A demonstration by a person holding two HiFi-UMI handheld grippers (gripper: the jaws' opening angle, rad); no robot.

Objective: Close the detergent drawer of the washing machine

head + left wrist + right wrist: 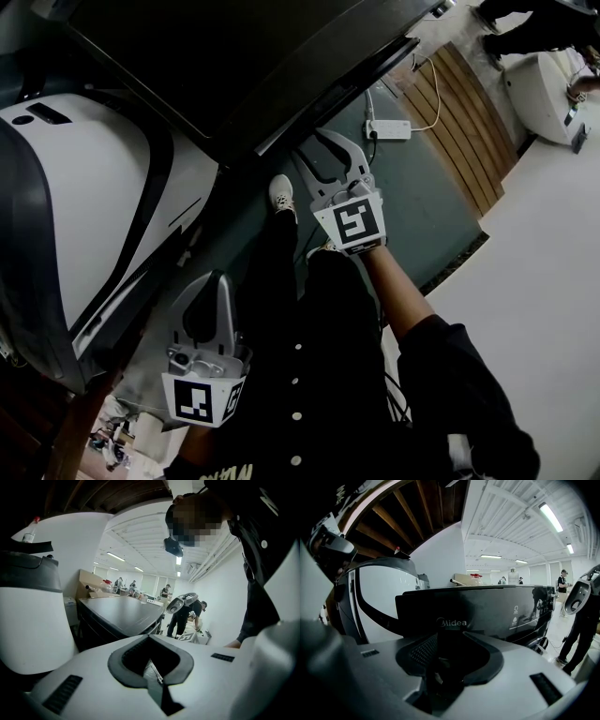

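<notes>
The black Midea washing machine [234, 66] fills the top of the head view, and its glossy front panel [487, 609] faces the right gripper view. I cannot pick out the detergent drawer for certain; a long black strip [342, 94] runs along the machine's near edge. My right gripper [314, 150] is open just below that strip. In its own view a dark shape shows between the parted tips [450, 637], and I cannot tell what it is. My left gripper [214, 277] hangs lower left with its tips meeting [149, 637] and nothing held.
A white rounded appliance [84, 197] stands at the left, close to my left gripper. A power strip [388, 129] with a cable lies on the green floor, by a wooden slatted panel [464, 122]. The person's shoe [281, 192] is below the machine. People [185, 613] stand far off.
</notes>
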